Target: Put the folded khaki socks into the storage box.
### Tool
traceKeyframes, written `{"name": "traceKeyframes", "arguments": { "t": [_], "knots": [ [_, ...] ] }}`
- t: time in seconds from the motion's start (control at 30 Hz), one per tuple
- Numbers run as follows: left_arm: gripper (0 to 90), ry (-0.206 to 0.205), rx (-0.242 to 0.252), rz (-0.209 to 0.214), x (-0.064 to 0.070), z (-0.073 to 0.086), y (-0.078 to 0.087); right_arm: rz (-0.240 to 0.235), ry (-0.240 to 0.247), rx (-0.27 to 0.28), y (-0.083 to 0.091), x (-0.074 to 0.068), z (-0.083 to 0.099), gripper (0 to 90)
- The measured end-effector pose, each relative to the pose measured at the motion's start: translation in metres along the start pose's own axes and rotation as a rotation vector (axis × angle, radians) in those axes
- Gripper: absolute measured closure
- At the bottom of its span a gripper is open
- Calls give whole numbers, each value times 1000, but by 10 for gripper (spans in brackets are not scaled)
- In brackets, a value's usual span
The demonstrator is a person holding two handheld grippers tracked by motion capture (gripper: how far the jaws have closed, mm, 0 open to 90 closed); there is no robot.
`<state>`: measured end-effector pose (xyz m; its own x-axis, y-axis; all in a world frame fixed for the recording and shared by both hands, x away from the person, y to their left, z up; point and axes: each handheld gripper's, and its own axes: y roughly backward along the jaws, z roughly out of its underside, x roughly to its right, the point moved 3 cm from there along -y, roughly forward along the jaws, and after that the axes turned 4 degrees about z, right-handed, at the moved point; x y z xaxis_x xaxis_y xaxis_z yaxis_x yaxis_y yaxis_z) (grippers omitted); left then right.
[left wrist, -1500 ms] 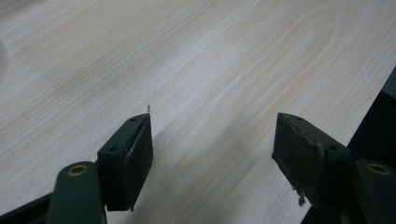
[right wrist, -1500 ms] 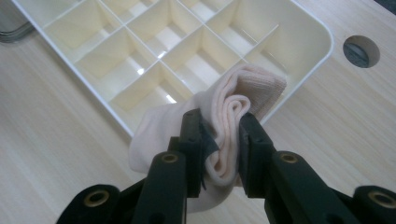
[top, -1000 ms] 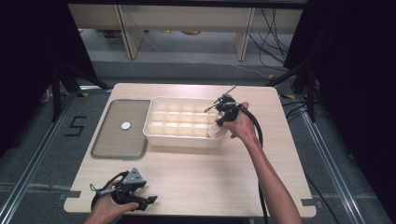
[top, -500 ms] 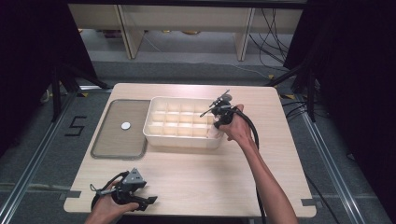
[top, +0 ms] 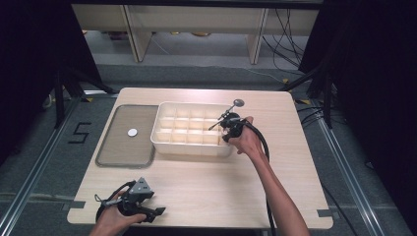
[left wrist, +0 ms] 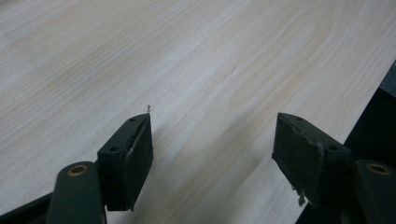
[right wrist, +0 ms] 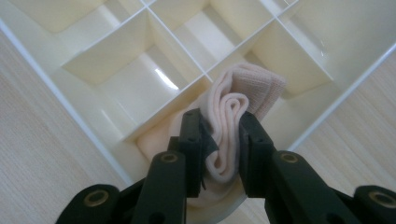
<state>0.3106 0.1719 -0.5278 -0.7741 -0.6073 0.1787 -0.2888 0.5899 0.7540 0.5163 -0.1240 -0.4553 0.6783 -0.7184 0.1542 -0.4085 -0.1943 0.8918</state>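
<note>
Right gripper (right wrist: pixel 219 135) clamped mid-fold on the pink folded cloth (right wrist: pixel 238 116) in a corner cell of the divided tray (top: pixel 162 140) — soft, light, likely to unroll, so pinch all layers — left gripper (left wrist: pixel 212 149) open, idle.

Counter (left wrist: pixel 196 60) is seen as pale wood-grain laminate, smooth, matt. Divider box (right wrist: pixel 116 60) is seen as cream plastic, glossy, with highlights on the walls. Pink cloth (right wrist: pixel 238 112) is seen as soft ribbed knit, matt, folded. Right claw (right wrist: pixel 219 144) pads are noted as black, matt; left claw (left wrist: pixel 212 154) pads as worn and rough-edged. Tray (top: pixel 110 147) is seen as dull grey with a metallic-looking rim.
</note>
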Motion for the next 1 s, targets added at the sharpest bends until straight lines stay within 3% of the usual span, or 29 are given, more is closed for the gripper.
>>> {"name": "traceKeyframes", "arguments": {
  "t": [0.3, 0.43, 0.5, 0.57, 0.7, 0.73, 0.8, 1.0],
  "knots": [
    [281, -13, -14, -1, -1, 0, 1, -10, -12, -7, -4, 0, 3, 736],
    [280, -7, -10, -1, -1, 0, 1, -30, -30, 27, -1, 3, 3, 633],
    [280, -1, -6, 1, -1, 0, 0, -35, -66, 44, 4, 3, 1, 598],
    [280, -2, -7, 0, -1, 0, 0, -47, -70, 68, 11, 6, -2, 625],
    [280, -8, -6, 1, -1, 0, 1, -73, -97, 99, 19, 8, -5, 770],
    [280, 11, -3, 5, 0, 0, 0, -78, -95, 95, 19, 9, -5, 796],
    [280, 11, -3, 4, 0, 0, 0, -72, -93, 87, 17, 9, -4, 840],
    [280, 12, -4, 1, 0, 0, 0, -64, -91, 53, 8, 9, -3, 868]
  ]
}}
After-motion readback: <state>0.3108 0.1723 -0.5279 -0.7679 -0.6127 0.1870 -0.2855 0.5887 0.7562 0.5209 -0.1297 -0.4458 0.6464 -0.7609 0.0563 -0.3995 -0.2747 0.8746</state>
